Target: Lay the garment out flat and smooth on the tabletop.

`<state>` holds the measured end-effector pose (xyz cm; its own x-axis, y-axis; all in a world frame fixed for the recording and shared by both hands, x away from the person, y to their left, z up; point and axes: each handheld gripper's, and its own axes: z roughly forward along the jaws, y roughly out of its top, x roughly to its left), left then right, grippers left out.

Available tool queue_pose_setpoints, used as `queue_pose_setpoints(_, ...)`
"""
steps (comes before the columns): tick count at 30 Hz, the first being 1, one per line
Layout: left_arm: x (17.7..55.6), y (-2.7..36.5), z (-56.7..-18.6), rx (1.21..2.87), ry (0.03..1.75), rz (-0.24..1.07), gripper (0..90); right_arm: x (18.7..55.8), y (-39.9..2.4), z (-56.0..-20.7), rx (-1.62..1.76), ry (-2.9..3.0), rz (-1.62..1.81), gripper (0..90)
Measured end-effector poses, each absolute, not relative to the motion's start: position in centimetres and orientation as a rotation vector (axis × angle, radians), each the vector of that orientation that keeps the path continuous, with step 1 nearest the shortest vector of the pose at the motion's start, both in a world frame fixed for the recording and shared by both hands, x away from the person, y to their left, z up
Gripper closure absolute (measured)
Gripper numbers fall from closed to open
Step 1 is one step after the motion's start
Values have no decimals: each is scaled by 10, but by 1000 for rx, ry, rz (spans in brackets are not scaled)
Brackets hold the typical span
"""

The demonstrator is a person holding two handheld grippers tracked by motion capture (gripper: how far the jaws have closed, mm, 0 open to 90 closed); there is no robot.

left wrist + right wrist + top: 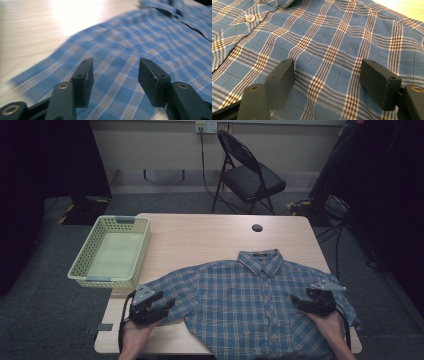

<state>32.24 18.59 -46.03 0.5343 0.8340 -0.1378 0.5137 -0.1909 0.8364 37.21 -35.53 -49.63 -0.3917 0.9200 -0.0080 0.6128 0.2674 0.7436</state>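
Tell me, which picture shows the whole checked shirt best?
The high view: it shows the whole shirt spread flat on the table, collar to sleeves. The left gripper view shows just a blurry sleeve part past open jaws. The right gripper view shows close-up checks and one button.

No readable text, label, brand, number or sign to be found, none on the plaid shirt [250, 300], basket [111, 251] or worktop [200, 232]

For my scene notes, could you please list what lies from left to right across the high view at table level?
Green basket → left gripper → plaid shirt → right gripper
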Motion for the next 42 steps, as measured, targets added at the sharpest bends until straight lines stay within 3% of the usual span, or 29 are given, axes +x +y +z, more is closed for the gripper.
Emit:
queue_pose_setpoints(6, 344, 135, -467, 1977, 982, 288, 360, 373, -355, -496, 1388, 2100, 927, 273)
queue_pose_setpoints(14, 363, 82, -473, 2161, 885, 303, 298, 373, -355, -496, 1387, 2118, 940, 226)
queue_pose_setpoints(21, 369, 70, -482, 2151, 910, 218, 253, 370, -356, -491, 1411, 2127, 1056, 207)
queue_pose_setpoints(29, 363, 67, -492, 2192, 861, 287, 261, 365, -336, -494, 1317, 2209, 999, 216)
queue_pose_setpoints(31, 361, 66, -495, 2193, 836, 363, 271, 364, -330, -496, 1285, 2209, 957, 214)
queue_pose_setpoints(42, 396, 70, -499, 2141, 878, 398, 279, 395, -328, -496, 1327, 2185, 928, 163)
